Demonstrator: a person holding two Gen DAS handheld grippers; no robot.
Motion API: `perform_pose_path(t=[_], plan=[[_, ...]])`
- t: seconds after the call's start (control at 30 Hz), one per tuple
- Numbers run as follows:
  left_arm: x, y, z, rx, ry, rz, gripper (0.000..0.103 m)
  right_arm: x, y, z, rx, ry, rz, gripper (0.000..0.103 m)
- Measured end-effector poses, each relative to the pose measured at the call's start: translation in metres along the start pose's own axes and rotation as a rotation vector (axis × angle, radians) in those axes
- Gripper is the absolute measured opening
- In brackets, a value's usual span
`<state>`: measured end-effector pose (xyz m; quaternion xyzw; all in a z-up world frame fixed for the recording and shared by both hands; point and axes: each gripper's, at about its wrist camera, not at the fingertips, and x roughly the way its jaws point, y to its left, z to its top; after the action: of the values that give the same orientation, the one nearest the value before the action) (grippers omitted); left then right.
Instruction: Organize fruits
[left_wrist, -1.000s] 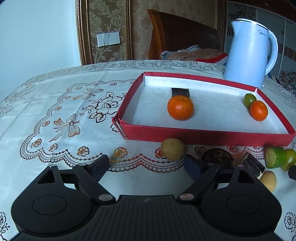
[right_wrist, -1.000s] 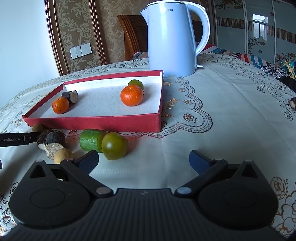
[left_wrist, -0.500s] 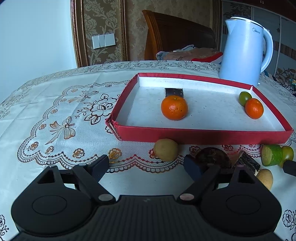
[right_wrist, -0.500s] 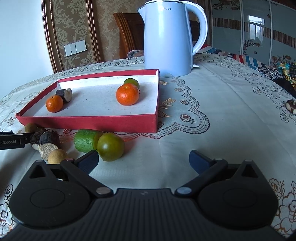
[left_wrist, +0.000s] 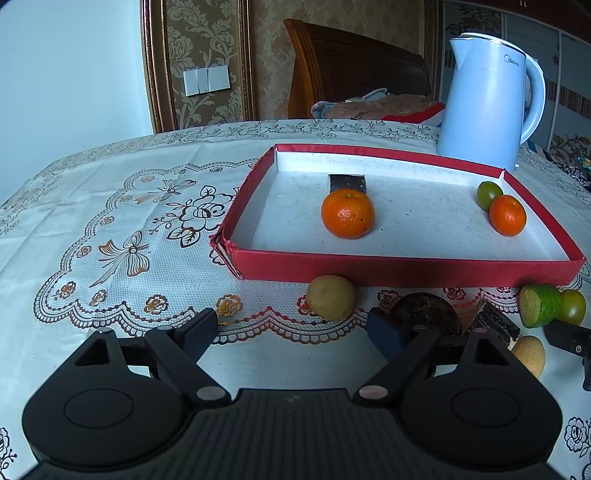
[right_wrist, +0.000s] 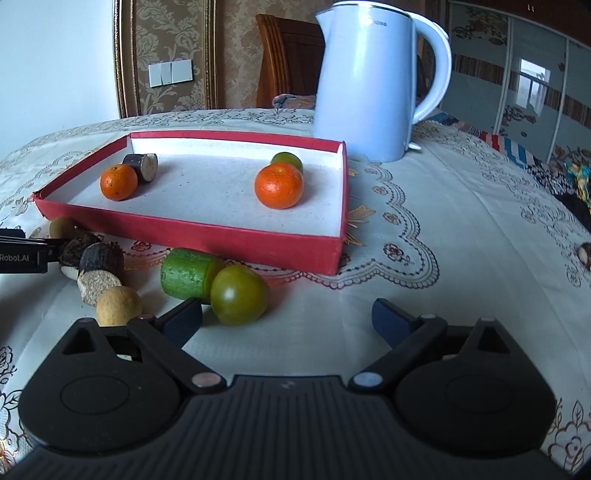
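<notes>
The right gripper (right_wrist: 287, 317) hangs low over the tablecloth (right_wrist: 461, 236) with its jaws wide apart and closing, nothing pressed between them; a green tomato (right_wrist: 239, 294) sits just beyond and close to its left finger, not gripped. Touching that tomato from behind is a green cucumber piece (right_wrist: 188, 273), lying on its side just in front of the red tray (right_wrist: 236, 240). To their left lie a pale round fruit (right_wrist: 119, 306), a dark cylinder with a tan cut face (right_wrist: 98, 275), and a dark round lump (right_wrist: 75, 248) that the tip of the left gripper reaches. The left gripper (left_wrist: 293, 330) is also spread wide and holds nothing; in its own view a yellowish round fruit (left_wrist: 331, 297) rests against the tray's near wall, beyond the gap between its fingers, and the dark lump sits just behind its right finger. Inside the tray, which stands on the cloth in front of a pale blue kettle (right_wrist: 373, 81), are four things: a large orange (right_wrist: 279, 185) with a small green fruit (right_wrist: 287, 161) just behind it near the right wall, and a smaller orange (right_wrist: 119, 182) touching a dark stub with a pale cut end (right_wrist: 142, 166) near the far left corner. Beyond the table stand a wooden chair back (left_wrist: 354, 70) and a wall with a white switch plate (left_wrist: 206, 80).
</notes>
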<state>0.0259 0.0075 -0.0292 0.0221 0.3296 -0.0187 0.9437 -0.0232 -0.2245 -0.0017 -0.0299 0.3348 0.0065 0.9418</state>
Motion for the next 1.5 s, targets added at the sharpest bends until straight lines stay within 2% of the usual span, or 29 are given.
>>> perform_pose_path(t=[0.2, 0.37, 0.63, 0.73, 0.87, 0.93, 1.33, 1.4, 1.5], plan=[[0.000, 0.000, 0.000, -0.001, 0.000, -0.001, 0.088, 0.001, -0.004, 0.000, 0.022, -0.001, 0.019, 0.094], [0.000, 0.000, 0.000, -0.004, 0.001, -0.003, 0.088, 0.000, -0.010, -0.001, 0.052, -0.014, 0.019, 0.086], [0.000, 0.001, 0.000, -0.004, 0.001, -0.003, 0.089, -0.003, -0.007, -0.001, 0.012, -0.023, 0.001, 0.082], [0.000, 0.001, -0.001, -0.008, -0.001, -0.010, 0.089, -0.003, 0.000, -0.001, -0.031, -0.031, -0.008, 0.074], [-0.002, 0.002, -0.001, -0.007, -0.006, -0.021, 0.088, -0.002, 0.001, 0.000, -0.049, -0.023, 0.036, 0.051], [-0.003, 0.004, -0.001, -0.013, -0.008, -0.034, 0.088, -0.002, 0.002, -0.001, -0.052, -0.026, 0.049, 0.045], [-0.004, 0.007, 0.000, -0.029, -0.021, -0.053, 0.087, -0.002, -0.001, -0.002, -0.027, -0.028, 0.062, 0.044], [-0.006, 0.008, -0.001, -0.031, -0.032, -0.057, 0.075, -0.002, -0.002, -0.002, -0.028, -0.028, 0.061, 0.044], [-0.006, 0.005, -0.001, -0.015, -0.032, -0.044, 0.070, -0.002, -0.002, -0.002, -0.027, -0.028, 0.061, 0.044]])
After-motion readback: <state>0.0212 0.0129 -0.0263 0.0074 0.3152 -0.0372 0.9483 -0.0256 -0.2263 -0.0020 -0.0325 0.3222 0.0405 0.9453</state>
